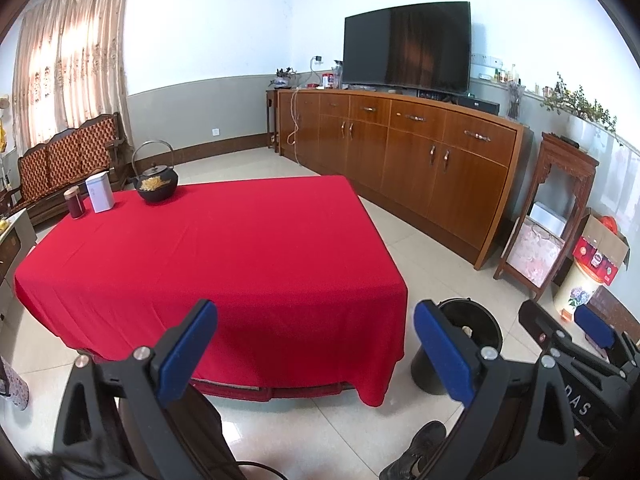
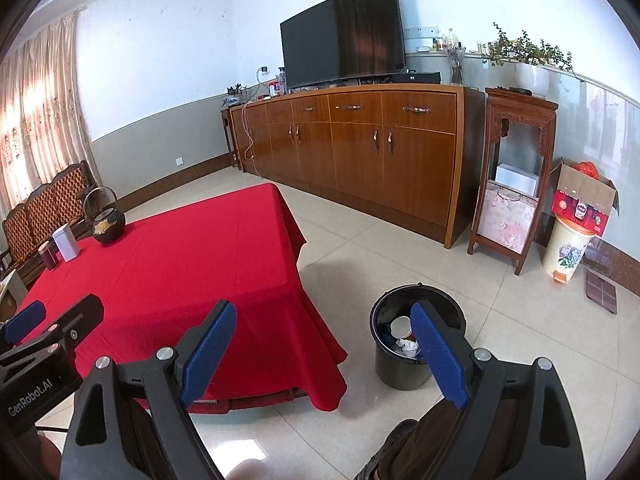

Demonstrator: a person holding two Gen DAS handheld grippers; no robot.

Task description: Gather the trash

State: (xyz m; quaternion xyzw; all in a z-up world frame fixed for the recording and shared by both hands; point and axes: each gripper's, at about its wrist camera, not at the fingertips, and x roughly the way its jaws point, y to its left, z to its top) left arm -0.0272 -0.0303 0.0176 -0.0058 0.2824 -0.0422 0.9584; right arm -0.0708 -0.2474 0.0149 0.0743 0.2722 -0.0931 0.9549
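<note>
Bin (image 2: 400, 372) below right gripper (image 2: 324, 354), jaws apart

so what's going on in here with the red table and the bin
A person stands by the red-clothed table holding two blue-padded grippers, the left gripper and the right gripper, both open and empty. The black round trash bin on the tiled floor beside the table already holds a white paper cup and crumpled paper. On the table's far corner sit a black iron teapot, a white tin and a dark jar.
</note>
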